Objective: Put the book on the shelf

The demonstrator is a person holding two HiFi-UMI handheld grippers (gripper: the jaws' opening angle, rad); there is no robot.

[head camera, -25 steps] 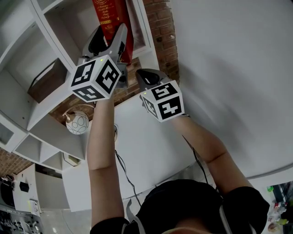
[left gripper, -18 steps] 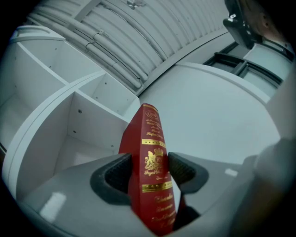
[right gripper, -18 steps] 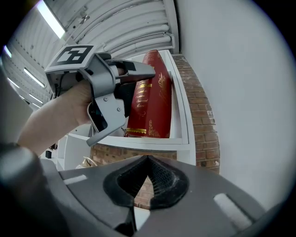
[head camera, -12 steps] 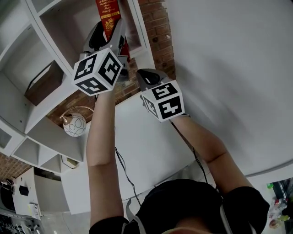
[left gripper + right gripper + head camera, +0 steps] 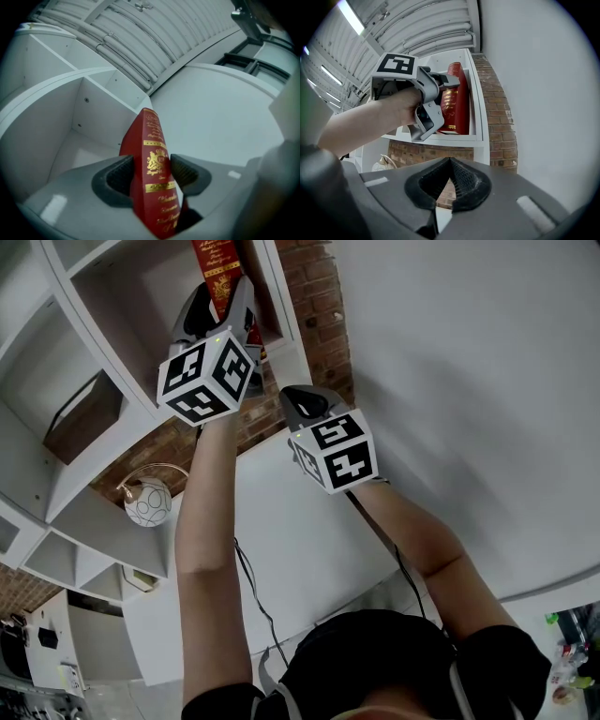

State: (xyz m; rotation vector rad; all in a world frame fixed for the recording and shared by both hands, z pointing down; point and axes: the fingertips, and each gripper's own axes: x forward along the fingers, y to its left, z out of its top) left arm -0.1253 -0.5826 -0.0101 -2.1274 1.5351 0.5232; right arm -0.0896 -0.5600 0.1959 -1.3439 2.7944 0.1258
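Observation:
A red book [image 5: 214, 268] with gold print on its spine is clamped between the jaws of my left gripper [image 5: 225, 310]. In the left gripper view the book [image 5: 152, 159] stands upright between the two dark pads [image 5: 119, 178], in front of an open white shelf compartment [image 5: 89, 136]. The right gripper view shows the book [image 5: 454, 101] inside the right-hand compartment of the white shelf [image 5: 476, 93], its lower end near the shelf board. My right gripper [image 5: 305, 404] hangs below the shelf, shut with nothing in it [image 5: 449, 180].
A brick wall [image 5: 319, 296] runs behind and beside the shelf unit [image 5: 103, 343]. A brown box [image 5: 80, 418] sits in a lower compartment. A round white ornament [image 5: 147, 502] is under the shelf. A white table [image 5: 300, 540] and a cable [image 5: 248, 577] lie below my arms.
My left gripper has moved up and deeper into the shelf compartment with the book in it. The right gripper has stayed where it was.

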